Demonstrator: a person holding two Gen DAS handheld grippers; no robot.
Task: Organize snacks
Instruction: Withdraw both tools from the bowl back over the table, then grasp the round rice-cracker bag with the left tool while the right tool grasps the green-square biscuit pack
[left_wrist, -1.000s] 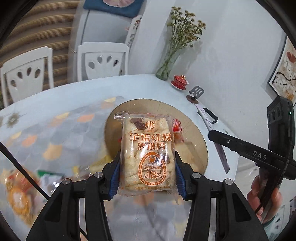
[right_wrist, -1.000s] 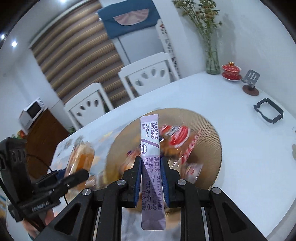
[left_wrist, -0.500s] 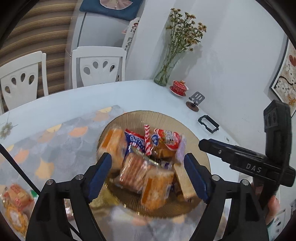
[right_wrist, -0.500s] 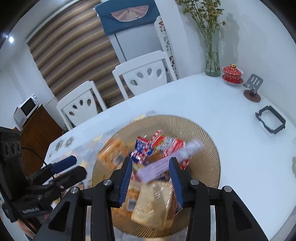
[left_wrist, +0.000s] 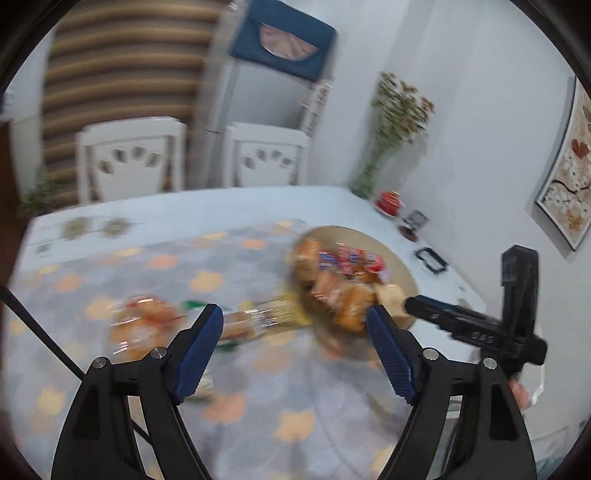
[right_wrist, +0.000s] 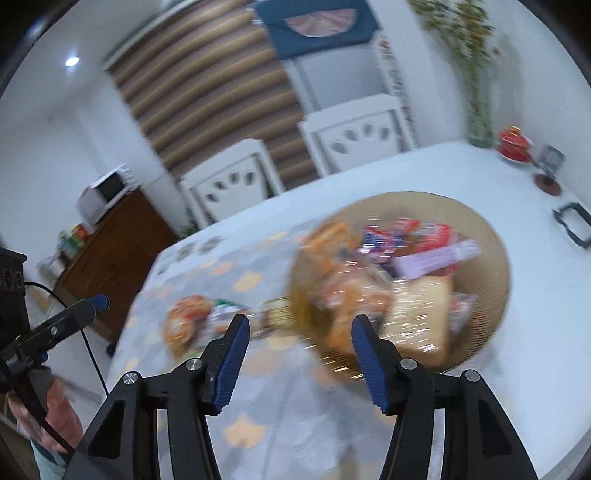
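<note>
Loose snack packets (left_wrist: 236, 325) lie crosswise on the desk (left_wrist: 258, 387), just beyond the spread, empty left hand-held gripper (left_wrist: 295, 350), nearer than the opening, empty right hand-held gripper (right_wrist: 299, 354).

Home dining room. White surface (right_wrist: 424, 173) with patterned cloth (left_wrist: 229, 266), two white carved-back chairs (left_wrist: 133, 155) pulled up behind. Striped blind (right_wrist: 207, 88) on window. Fridge (left_wrist: 255, 107) in corner, blue cover (left_wrist: 284, 40) on top. Vase (left_wrist: 369, 173) of dried flowers and red lidded cup (left_wrist: 388, 199) by wall. Framed picture (left_wrist: 569, 173) at right. Microwave (right_wrist: 105, 192) on wooden cabinet (right_wrist: 114, 254). Woven tray (right_wrist: 487, 240) piled with packaged snacks (right_wrist: 388, 280).
</note>
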